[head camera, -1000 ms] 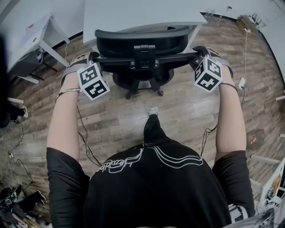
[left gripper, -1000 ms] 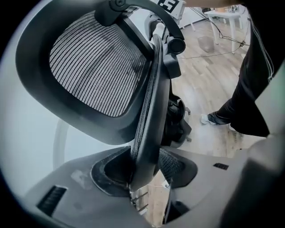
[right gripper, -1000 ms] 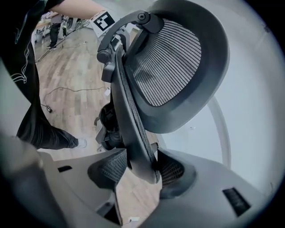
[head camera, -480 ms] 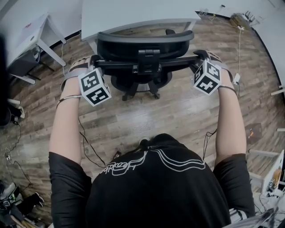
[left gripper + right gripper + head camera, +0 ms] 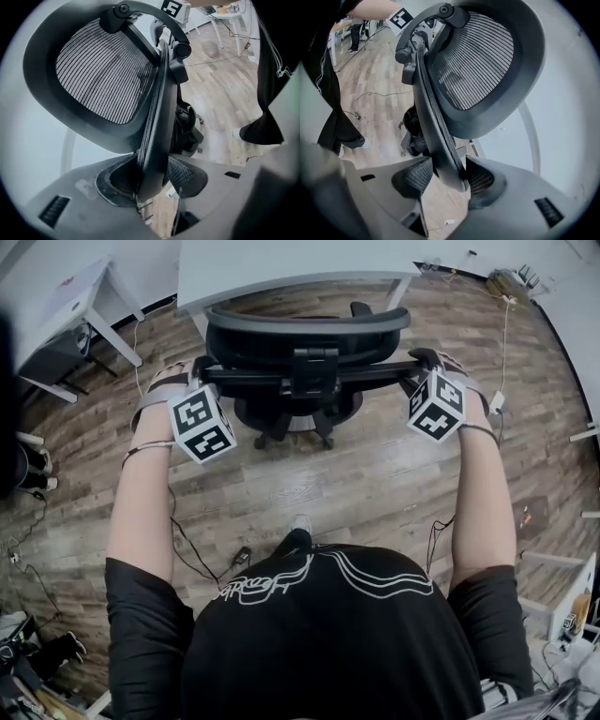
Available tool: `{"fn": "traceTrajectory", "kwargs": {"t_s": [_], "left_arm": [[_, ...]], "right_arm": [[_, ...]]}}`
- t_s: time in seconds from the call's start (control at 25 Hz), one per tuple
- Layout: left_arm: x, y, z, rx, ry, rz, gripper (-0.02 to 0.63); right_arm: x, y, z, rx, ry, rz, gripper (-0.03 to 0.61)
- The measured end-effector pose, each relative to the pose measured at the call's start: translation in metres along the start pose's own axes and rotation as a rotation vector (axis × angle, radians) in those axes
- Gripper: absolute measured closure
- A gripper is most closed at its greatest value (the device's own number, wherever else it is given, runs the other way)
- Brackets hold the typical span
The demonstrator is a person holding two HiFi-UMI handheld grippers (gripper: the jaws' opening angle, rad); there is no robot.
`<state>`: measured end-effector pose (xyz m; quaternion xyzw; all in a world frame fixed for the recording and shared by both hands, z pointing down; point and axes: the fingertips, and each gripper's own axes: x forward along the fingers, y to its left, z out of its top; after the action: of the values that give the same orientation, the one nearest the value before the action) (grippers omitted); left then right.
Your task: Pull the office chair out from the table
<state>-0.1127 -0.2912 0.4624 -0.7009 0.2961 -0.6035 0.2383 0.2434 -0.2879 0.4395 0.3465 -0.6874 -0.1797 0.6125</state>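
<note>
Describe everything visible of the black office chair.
The black mesh-and-plastic office chair stands upright on the wood-look floor, in front of the white table, its back towards the person. It has a curved mesh headrest and a star base. The left gripper and right gripper clamp its backrest's side edges between their fingers; the right's have just opened slightly.

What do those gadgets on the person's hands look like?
The left gripper and right gripper are grey plastic, each with two jaws lined by dark textured pads. Each carries a white cube with black square markings. Grey straps wrap the wrists, black cables trail down, and the person wears a black short-sleeved T-shirt.
</note>
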Motion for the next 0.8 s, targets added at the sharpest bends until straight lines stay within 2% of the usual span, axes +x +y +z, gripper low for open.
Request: {"fn": "traceTrajectory", "kwargs": {"t_s": [0.16, 0.4, 0.8], "left_arm": [[-0.016, 0.0, -0.002, -0.012, 0.018, -0.01, 0.446], [-0.06, -0.071, 0.005, -0.015, 0.032, 0.024, 0.446], [-0.111, -0.123, -0.002, -0.044, 0.051, 0.05, 0.443]], "right_arm": [[-0.014, -0.002, 0.005, -0.01, -0.009, 0.013, 0.344], [-0.053, 0.063, -0.025, -0.014, -0.035, -0.006, 0.344], [-0.101, 0.113, -0.033, -0.033, -0.06, -0.019, 0.342]]}}
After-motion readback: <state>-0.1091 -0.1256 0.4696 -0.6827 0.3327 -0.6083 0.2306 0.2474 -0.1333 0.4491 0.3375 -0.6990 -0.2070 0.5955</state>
